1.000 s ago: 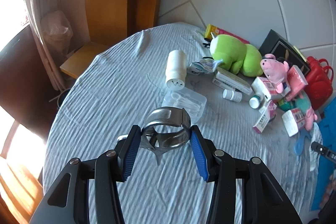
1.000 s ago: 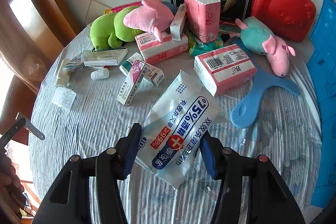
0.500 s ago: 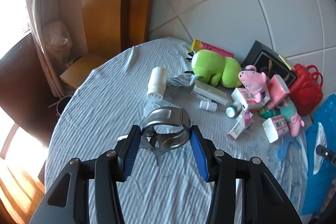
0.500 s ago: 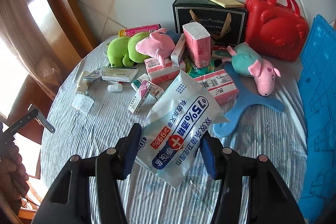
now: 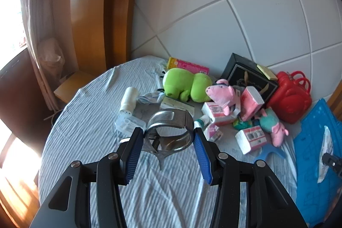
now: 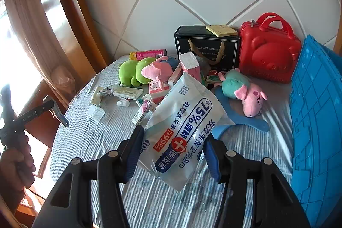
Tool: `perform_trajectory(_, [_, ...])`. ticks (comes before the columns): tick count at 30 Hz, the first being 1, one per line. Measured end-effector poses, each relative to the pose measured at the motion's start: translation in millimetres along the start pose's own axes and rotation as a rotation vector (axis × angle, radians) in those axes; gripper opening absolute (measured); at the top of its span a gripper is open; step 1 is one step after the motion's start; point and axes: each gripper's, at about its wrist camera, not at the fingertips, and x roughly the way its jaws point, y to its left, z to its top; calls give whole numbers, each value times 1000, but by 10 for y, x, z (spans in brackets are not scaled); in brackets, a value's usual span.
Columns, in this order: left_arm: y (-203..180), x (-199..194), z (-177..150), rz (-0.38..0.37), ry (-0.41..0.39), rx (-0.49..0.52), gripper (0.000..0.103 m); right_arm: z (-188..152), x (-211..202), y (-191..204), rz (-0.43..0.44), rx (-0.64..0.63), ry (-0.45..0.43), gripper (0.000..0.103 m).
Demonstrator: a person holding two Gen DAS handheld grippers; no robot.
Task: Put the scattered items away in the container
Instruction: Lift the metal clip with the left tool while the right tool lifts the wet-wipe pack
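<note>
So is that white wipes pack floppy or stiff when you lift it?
Probably floppy: the wipes pack is a soft film pouch, creased where the right gripper pinches it. Likely light, since it hangs tilted without sagging much. Its glossy film may be slippery.

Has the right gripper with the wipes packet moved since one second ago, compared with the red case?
Yes. The right gripper, shut on the wipes packet, rose and drew back: the red case now sits lower and smaller, with more wall above it.
</note>
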Motion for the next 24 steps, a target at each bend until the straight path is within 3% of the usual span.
perform_trajectory(11, [-894, -375, 202, -55, -59, 32, 47, 85, -816, -672, 16, 6, -104, 53])
perform_trajectory(24, [-2438, -713, 260, -193, -97, 173, 47, -13, -1725, -1662, -31, 77, -216, 53])
